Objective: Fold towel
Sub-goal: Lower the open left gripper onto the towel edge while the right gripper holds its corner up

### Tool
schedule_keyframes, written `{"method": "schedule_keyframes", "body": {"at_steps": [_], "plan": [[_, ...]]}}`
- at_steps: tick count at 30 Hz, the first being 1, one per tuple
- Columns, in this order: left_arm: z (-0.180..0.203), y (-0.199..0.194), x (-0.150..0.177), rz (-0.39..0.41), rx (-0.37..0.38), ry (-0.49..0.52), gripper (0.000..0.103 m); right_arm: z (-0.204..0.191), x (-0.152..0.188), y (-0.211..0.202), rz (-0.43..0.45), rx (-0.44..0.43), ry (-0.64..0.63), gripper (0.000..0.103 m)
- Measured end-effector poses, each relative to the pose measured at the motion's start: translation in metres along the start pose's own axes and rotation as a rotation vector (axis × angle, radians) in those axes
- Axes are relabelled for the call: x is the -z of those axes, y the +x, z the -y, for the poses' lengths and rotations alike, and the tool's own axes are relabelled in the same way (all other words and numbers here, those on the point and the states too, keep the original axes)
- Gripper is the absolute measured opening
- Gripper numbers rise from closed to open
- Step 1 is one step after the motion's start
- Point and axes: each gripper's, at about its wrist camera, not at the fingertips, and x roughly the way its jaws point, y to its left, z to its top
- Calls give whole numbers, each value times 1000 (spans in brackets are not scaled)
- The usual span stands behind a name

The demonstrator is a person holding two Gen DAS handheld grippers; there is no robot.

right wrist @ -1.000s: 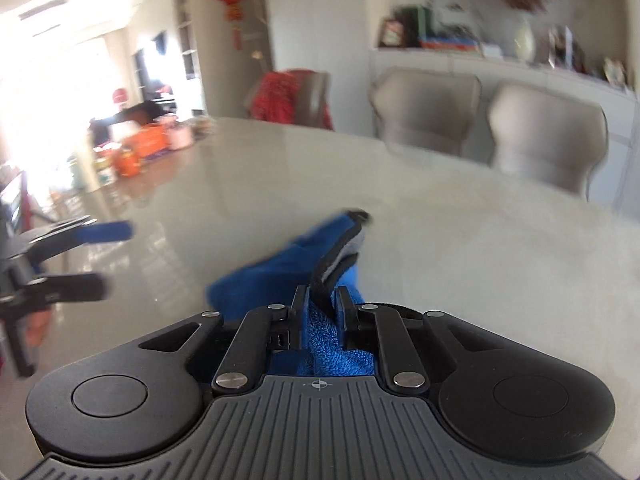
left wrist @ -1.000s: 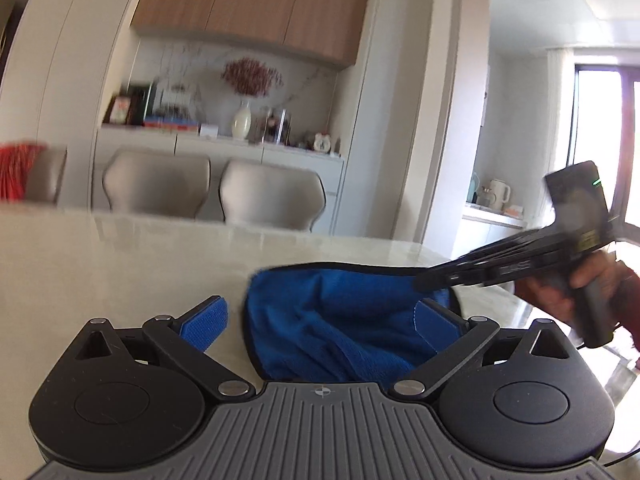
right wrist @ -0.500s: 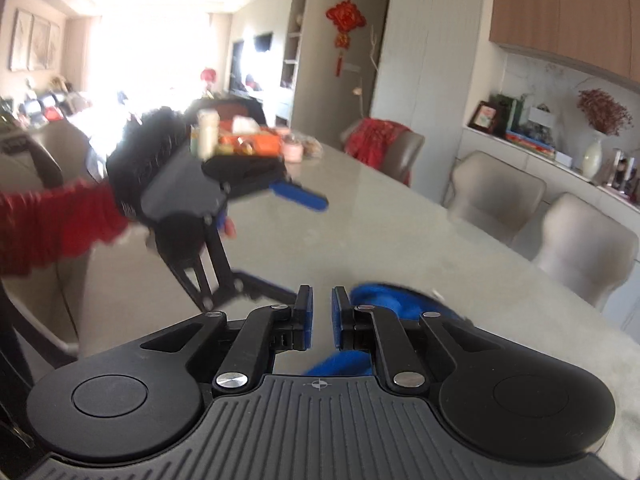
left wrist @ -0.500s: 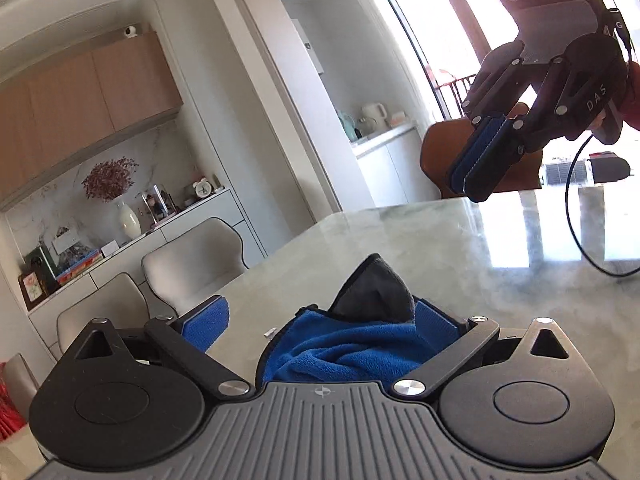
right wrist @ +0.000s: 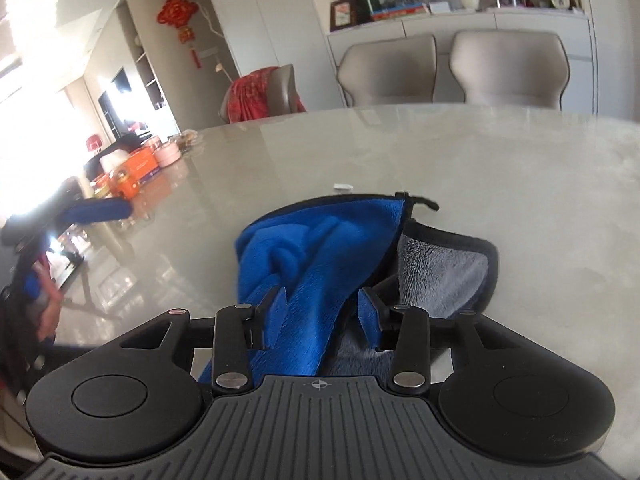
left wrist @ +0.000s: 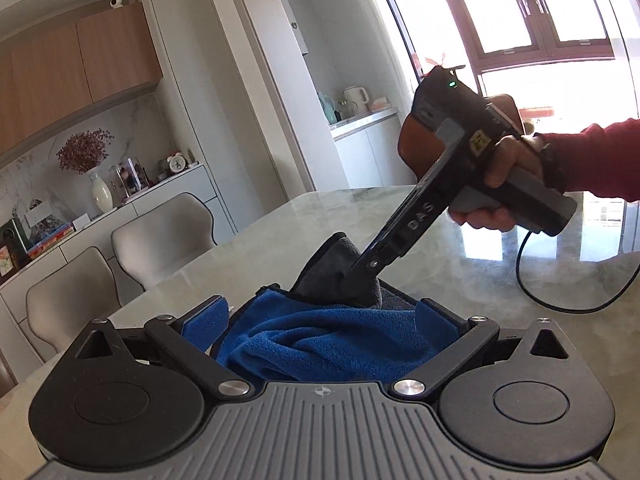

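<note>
Here, towel [right wrist: 320,248] bunched, right tool [right wrist: 320,312] tips (apparently) buried

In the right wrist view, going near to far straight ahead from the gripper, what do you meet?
right gripper → towel bunched on the table → small white scrap → bare table → two beige chairs → sideboard

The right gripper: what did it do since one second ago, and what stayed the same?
The right gripper let go of the towel, lifted away, then came back down with fingers open astride the blue and grey cloth. The left gripper stayed open around the towel on the table.
</note>
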Motion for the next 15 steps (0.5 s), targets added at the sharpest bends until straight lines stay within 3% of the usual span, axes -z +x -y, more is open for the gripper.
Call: {"method": "schedule_keyframes", "body": {"at_steps": [3, 5, 6, 7, 9, 12, 15], "plan": [[-3, 4, 4, -10, 9, 5, 101, 13, -2, 21, -68, 17, 79, 41], [-6, 6, 7, -15, 12, 2, 101, 13, 1, 23, -60, 5, 97, 41], [-8, 7, 8, -18, 13, -2, 101, 12, 2, 24, -46, -6, 93, 39], [-9, 7, 8, -20, 13, -6, 101, 10, 4, 24, -33, -12, 86, 29], [-14, 11, 9, -28, 15, -22, 101, 0, 6, 21, 8, -61, 12, 14], [-20, 9, 9, -34, 14, -20, 101, -21, 4, 15, 46, -124, -100, 5], [-24, 3, 7, -27, 5, 40, 101, -45, 7, 1, 65, -205, -209, 3]]}}
